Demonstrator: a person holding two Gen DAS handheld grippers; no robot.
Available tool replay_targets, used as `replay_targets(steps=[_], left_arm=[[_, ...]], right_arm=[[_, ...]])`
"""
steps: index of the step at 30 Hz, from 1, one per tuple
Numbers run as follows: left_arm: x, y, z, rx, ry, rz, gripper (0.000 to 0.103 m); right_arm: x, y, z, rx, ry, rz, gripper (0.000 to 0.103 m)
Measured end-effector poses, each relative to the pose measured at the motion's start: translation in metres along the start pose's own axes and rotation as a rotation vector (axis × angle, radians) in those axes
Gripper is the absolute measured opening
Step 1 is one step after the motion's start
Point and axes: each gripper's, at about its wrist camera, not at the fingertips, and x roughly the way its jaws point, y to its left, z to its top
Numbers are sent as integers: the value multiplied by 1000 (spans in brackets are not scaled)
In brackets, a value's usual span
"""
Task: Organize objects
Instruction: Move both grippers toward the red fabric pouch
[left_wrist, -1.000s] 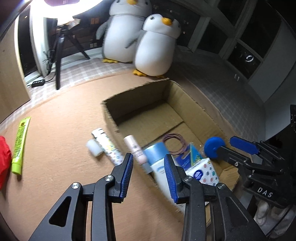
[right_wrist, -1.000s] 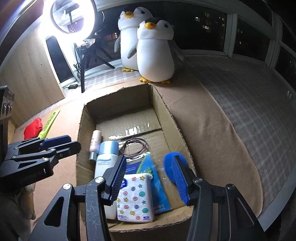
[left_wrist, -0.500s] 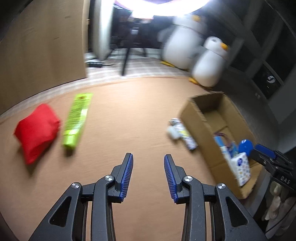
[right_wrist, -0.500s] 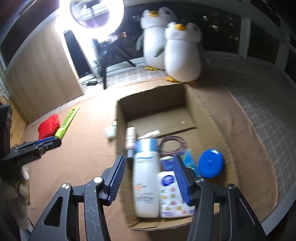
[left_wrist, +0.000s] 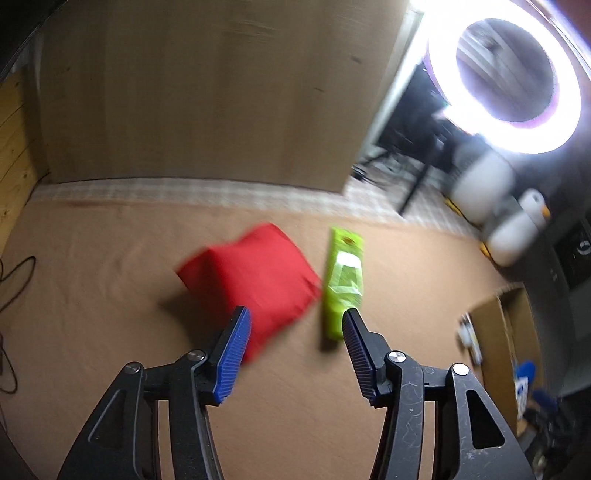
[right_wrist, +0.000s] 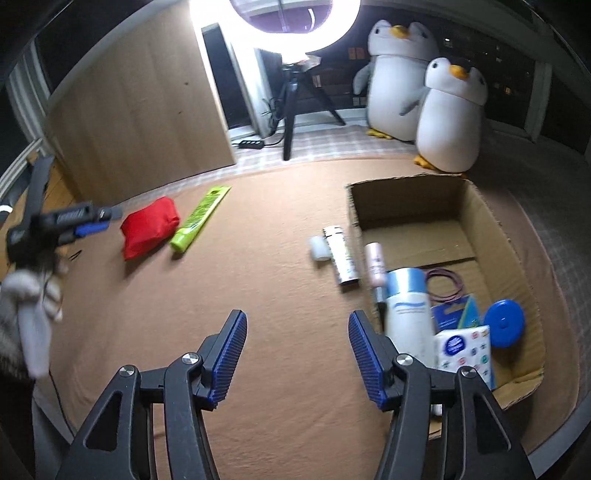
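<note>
Glowing ring light (right_wrist: 295, 26) on tripod (right_wrist: 291, 107), wooden panel (right_wrist: 140, 110), dark windows (right_wrist: 517, 77), checked floor (right_wrist: 332, 144)

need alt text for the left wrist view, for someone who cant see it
An open left gripper with blue-padded fingers points down at a red cloth bundle and a lime-green tube lying side by side on a brown mat. The image is motion-blurred; a ring light glares upper right.
</note>
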Motion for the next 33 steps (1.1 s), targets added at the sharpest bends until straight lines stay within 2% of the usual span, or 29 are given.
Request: replay_targets(steps=[3,7,11,16,18,20,26,33], left_arm=[[11,17,22,-13,1,21,56],[37,30,45,-52,24,4,62],[71,36,57,-98,62,7,62],[105,36,59,-99,105,45,65],[114,35,54,-70,129,67,65],[121,38,47,-64,156,58,65],[115,35,23,-45,147,55,65],[99,34,-28,-98,142,-14,66]], right_arm=[[0,11,-7,-3,13,-1,54],[-1,17,-17,9,30,-13,54],[-7,17,-28,27,37,-33,54],[-15,8,-41,54,43,-65,54],[-17,3,-45,68,45,-74,54],[-18,-2,-47,82,48,-74,54],[-15,-1,-46,77,48,-57,54],[-7,15,-41,33,52,-8,54]])
